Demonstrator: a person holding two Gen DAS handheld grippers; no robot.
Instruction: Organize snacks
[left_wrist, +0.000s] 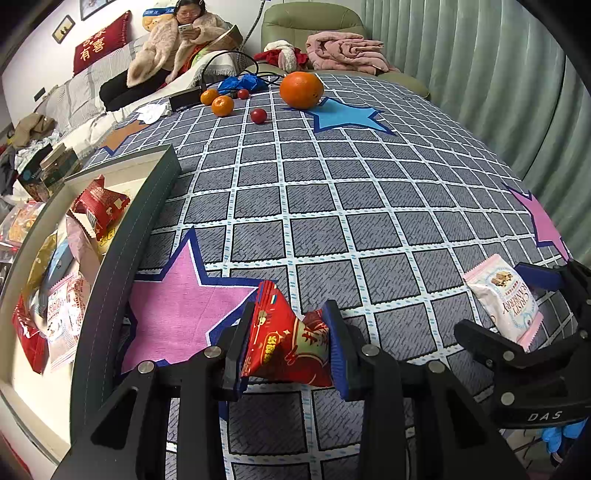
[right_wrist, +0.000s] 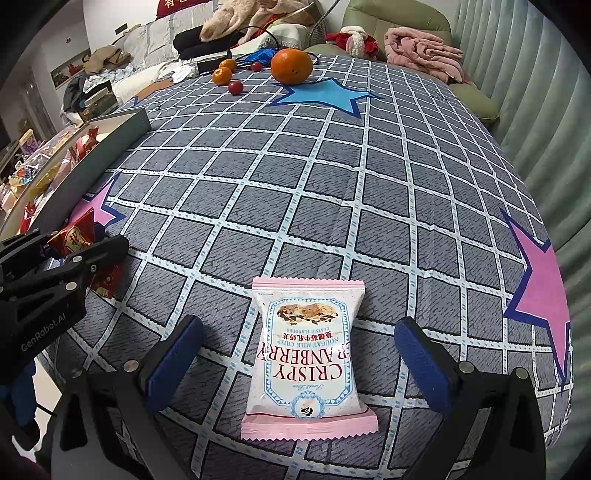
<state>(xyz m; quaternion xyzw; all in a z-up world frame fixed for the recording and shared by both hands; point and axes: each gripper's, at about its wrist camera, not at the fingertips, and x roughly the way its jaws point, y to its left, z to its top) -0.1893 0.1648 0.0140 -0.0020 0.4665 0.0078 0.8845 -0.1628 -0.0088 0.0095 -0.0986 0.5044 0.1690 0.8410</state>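
My left gripper (left_wrist: 290, 341) is shut on a red snack packet (left_wrist: 286, 343), its blue pads pinching the wrapper from both sides just above the checked tablecloth. A pink "Crispy Cranberry" packet (right_wrist: 306, 363) lies flat on the cloth between the wide-apart fingers of my right gripper (right_wrist: 301, 363), which stands open and does not touch it. The same pink packet (left_wrist: 504, 302) shows at the right of the left wrist view, beside the right gripper (left_wrist: 524, 317). The left gripper (right_wrist: 79, 242) with the red packet (right_wrist: 74, 236) appears at the left of the right wrist view.
A dark-walled box (left_wrist: 122, 266) holding several snack packets runs along the table's left edge. A big orange (left_wrist: 301, 89), small tangerines (left_wrist: 222, 105) and red fruits (left_wrist: 258, 115) sit at the far end. A seated person (left_wrist: 177, 44) is on the sofa beyond.
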